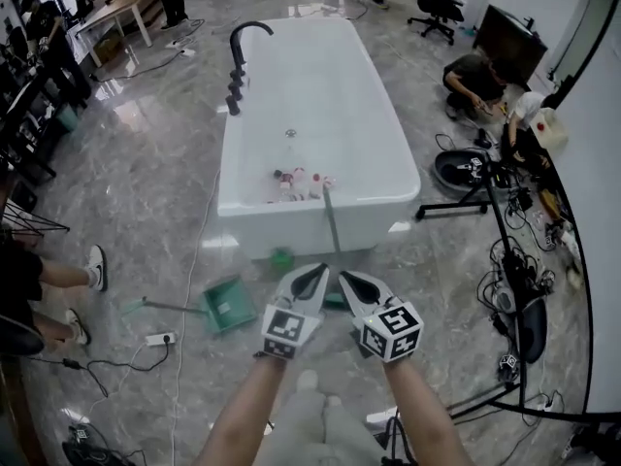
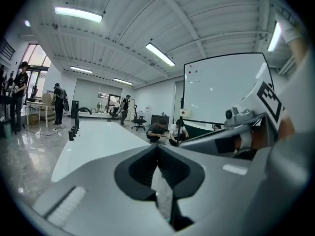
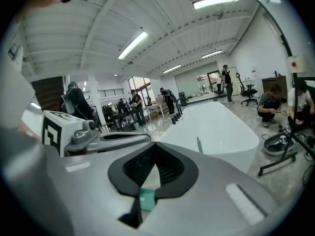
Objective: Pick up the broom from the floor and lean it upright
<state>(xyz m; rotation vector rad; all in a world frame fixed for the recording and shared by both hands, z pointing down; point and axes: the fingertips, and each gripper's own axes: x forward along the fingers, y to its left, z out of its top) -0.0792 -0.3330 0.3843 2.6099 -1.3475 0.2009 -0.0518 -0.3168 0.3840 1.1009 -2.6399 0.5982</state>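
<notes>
The broom's green handle stands leaning against the front wall of the white bathtub. Its tip shows above the tub's rim in the right gripper view. A bit of green at the broom's foot shows between my grippers, and the rest of the foot is hidden. My left gripper and right gripper hover side by side just in front of the broom, both apart from it. In its own view the left gripper has its jaws closed tip to tip on nothing. The right gripper is shut and empty too.
A green dustpan lies on the marble floor to the left, its handle pointing left. Small bottles sit on the tub's ledge, and a black faucet rises at the far end. A power strip and a person's shoe are at the left. Stands and cables crowd the right.
</notes>
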